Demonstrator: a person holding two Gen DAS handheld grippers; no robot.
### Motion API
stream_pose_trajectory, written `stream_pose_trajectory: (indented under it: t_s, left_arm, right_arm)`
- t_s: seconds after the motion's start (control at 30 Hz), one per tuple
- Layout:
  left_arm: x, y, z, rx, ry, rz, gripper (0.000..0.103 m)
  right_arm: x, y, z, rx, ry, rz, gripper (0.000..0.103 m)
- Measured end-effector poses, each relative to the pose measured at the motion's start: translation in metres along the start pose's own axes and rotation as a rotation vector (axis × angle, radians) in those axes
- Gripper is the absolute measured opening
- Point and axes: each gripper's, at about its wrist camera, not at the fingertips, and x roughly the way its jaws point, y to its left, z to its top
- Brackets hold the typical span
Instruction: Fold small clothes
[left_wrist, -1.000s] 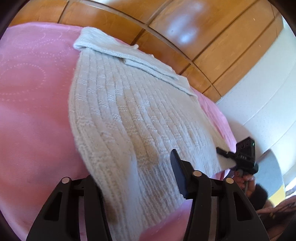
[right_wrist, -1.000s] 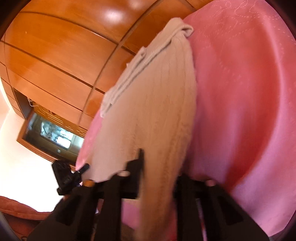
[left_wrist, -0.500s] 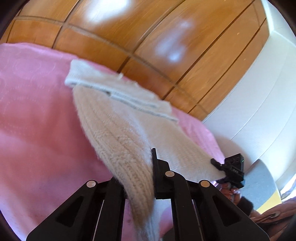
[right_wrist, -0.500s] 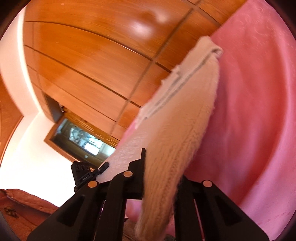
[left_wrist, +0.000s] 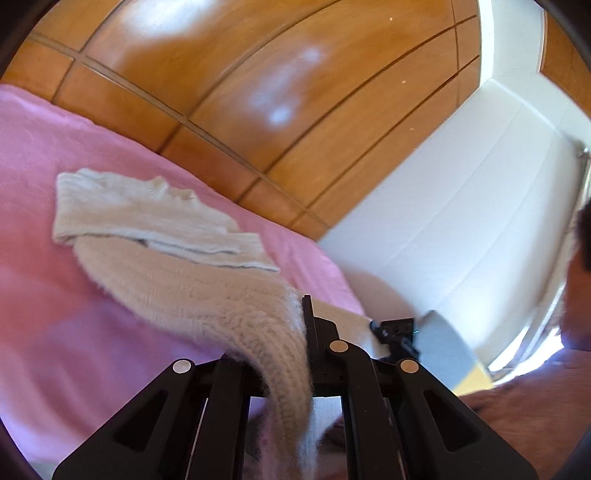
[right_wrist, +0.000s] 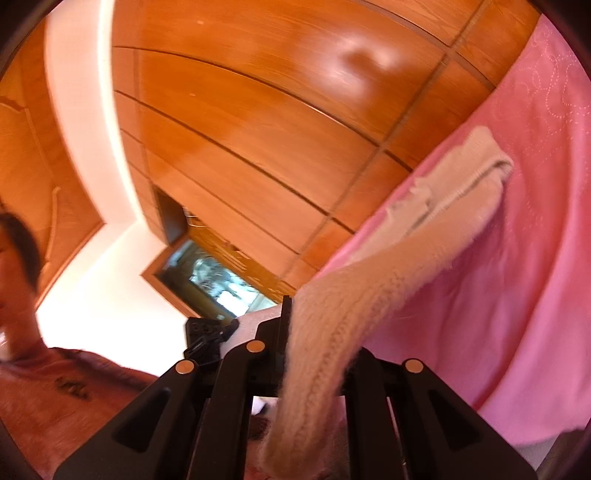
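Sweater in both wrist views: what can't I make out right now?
- Left wrist: the sweater's hem hangs below the left hand-held gripper, cut off by the frame edge.
- Right wrist: the right hand-held gripper's pads are hidden by knit.
- Both views: motion-blurred stitches.

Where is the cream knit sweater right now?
The cream knit sweater lies on the pink bedspread below the wooden headboard, its near edge lifted by the left claw and right claw.
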Motion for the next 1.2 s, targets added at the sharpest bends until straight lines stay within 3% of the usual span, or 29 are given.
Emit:
stream_pose_trajectory:
  t_s: [0.17,0.27,0.6,0.83,1.07,1.17,1.2]
  left_arm:
    - [-0.021,0.001,-0.006,-0.108,0.009,-0.076,0.005]
    - [-0.017,0.016,-0.005,-0.165,-0.005,-0.071,0.005]
    - [0.011,0.079,0.034,-0.370,-0.081,-0.096,0.005]
    - [0.043,0.124,0.072,-0.392,-0.100,0.043,0.005]
    - [0.087,0.171,0.087,-0.415,-0.085,0.212,0.006]
    - [0.102,0.197,0.084,-0.479,-0.098,0.297,0.022]
    - [0.104,0.205,0.081,-0.516,-0.111,0.320,0.030]
  right_arm:
    - [-0.024,0.022,-0.024,-0.010,-0.005,0.099,0.007]
    - [-0.018,0.018,-0.022,0.000,0.000,0.096,0.007]
    - [0.025,-0.027,0.049,0.084,-0.096,0.098,0.008]
    - [0.061,-0.072,0.097,0.141,-0.109,0.021,0.008]
    - [0.093,-0.139,0.127,0.294,-0.125,-0.142,0.009]
    - [0.104,-0.165,0.131,0.320,-0.104,-0.253,0.011]
    - [0.105,-0.173,0.131,0.337,-0.104,-0.293,0.017]
